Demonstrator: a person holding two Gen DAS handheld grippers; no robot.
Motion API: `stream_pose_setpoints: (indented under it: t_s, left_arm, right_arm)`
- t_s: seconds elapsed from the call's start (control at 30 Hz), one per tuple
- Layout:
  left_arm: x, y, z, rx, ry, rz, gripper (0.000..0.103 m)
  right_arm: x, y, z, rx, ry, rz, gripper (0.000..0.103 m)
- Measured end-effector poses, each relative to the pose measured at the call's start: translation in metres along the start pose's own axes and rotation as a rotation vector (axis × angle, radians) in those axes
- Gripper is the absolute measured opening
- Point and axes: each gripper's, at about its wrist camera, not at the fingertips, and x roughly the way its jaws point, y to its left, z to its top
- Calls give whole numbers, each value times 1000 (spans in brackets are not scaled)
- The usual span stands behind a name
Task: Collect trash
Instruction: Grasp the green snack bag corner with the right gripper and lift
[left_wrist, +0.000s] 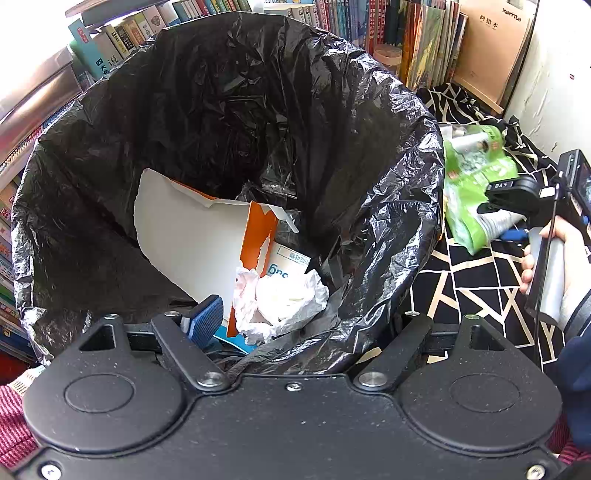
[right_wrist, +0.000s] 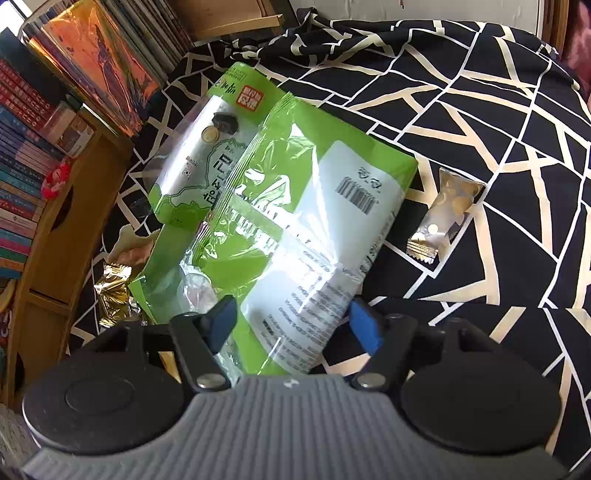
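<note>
Green snack bag lies btwn right hand-held gripper pads.

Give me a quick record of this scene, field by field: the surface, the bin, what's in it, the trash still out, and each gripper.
surface: black cloth with cream lines
bin: black bag held open
in bin: torn orange-and-white box, crumpled tissue
trash still out: green snack bag, small candy wrapper, gold foil wrapper
left gripper: at the bag's near rim; grip unclear
right gripper: straddles the green snack bag's near end
</note>
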Motion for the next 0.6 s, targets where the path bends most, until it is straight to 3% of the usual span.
stream_pose_setpoints:
  t_s: [0.03,0.1,0.23,0.6]
  left_arm:
    - [0,0,0,0,1,0,80]
    - [0,0,0,0,0,0,80]
    - [0,0,0,0,1,0,80]
    - [0,0,0,0,1,0,80]
  right_arm:
    - [-2,1,1,3,-4,5,43]
    - [-8,5,1,4,-22,13,28]
    - [-26,14,5,-12,-94,50,19]
    - [-87,33,17,-34,-268,204,12]
